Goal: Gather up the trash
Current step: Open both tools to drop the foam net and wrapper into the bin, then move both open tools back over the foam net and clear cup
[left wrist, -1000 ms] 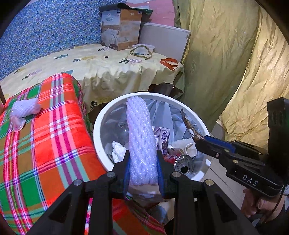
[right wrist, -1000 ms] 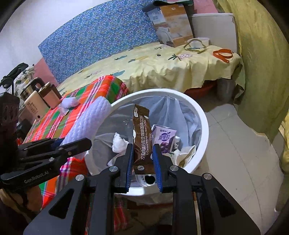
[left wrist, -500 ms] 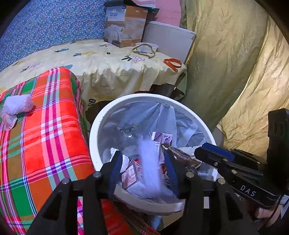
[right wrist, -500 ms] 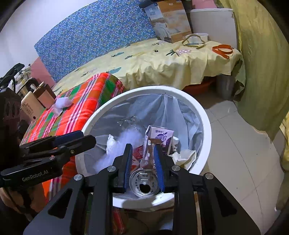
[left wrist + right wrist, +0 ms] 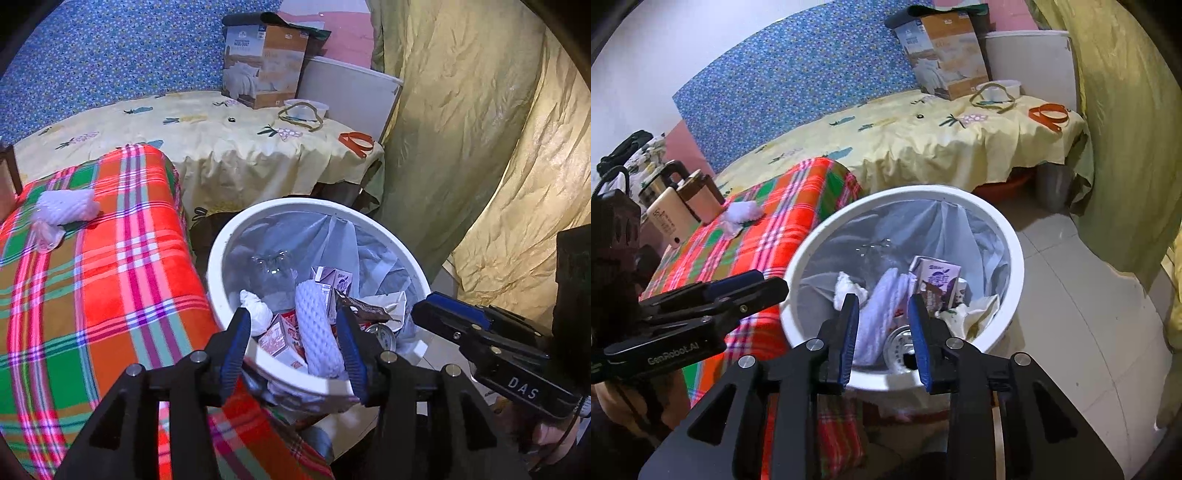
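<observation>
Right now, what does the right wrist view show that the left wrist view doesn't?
Only the right wrist view shows the kettles behind the plaid blanket and bare floor tiles. Only the left wrist view shows the brown wrapper clearly. Both show the white bin, the foam sleeve inside it, foam netting on the blanket, both grippers open.

Even, fairly bright indoor light; colours vivid, focus sharp, soft shadows; strong fisheye bending with black corners.
</observation>
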A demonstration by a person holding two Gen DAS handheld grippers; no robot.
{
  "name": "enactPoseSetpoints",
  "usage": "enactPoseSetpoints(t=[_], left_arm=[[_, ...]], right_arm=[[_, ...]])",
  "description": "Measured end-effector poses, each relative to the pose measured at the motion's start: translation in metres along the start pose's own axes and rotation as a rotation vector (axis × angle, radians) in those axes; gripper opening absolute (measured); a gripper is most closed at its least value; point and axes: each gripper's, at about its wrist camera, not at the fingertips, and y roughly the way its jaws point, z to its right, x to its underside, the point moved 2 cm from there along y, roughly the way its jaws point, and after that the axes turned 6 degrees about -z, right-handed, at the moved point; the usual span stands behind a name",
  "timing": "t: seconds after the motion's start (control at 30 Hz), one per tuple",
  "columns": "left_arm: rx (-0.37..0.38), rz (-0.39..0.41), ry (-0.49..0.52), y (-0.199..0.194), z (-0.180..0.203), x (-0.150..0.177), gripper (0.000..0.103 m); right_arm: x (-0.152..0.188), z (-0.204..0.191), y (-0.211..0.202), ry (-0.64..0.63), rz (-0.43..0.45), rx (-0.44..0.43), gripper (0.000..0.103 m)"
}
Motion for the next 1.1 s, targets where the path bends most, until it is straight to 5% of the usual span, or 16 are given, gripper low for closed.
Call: enactPoseSetpoints(t=[1.1], left_arm=[[-0.097,0.089,-0.107,-0.083,-0.051,0.059,0.05]], right_arm=[[0.022,-0.073,-0.024,-0.141,0.027,-0.114,0.035]])
